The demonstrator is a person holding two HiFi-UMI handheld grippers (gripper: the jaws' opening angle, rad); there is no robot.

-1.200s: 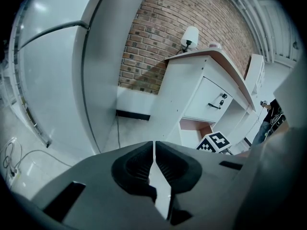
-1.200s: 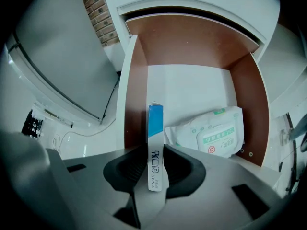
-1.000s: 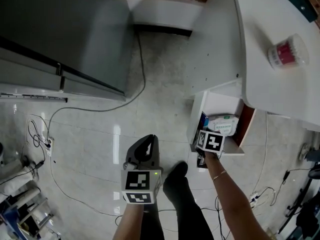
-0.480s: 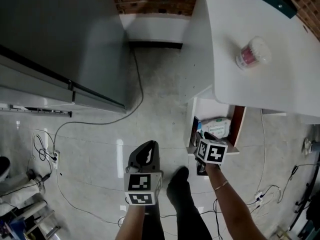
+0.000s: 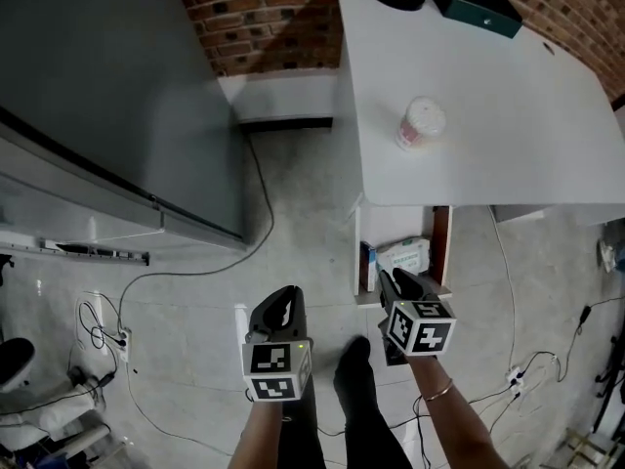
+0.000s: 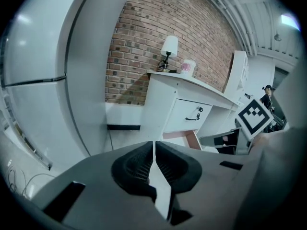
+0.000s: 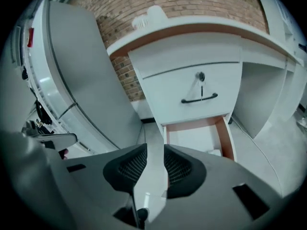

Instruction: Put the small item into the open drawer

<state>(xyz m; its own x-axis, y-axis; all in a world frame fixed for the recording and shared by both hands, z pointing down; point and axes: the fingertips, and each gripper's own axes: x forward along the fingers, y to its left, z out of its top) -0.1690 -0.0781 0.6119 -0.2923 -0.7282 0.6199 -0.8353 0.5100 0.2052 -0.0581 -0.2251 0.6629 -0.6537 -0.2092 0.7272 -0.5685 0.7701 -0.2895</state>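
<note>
Head view showed the white desk [image 5: 488, 115] against a brick wall [image 5: 254, 18], with a small round tub [image 5: 421, 123] standing on its top. Below the desk the lower drawer [image 5: 441, 245] was pulled open over the grey floor [image 5: 293, 233]. A white packet [image 5: 403, 255] lay inside this drawer, and a small blue thing [image 5: 372, 262] stood beside it at the left wall. The right gripper [image 5: 398, 281] hung just in front of the open drawer, above its front edge and not touching the packet. In the right gripper view its fingers [image 7: 134, 169] were released, with a clear gap and nothing between them, though they had just been closing a little. The left gripper [image 5: 283, 299] was held over the floor, well apart from the drawer. Its fingers [image 6: 136, 164] were clenched together on nothing.
</note>
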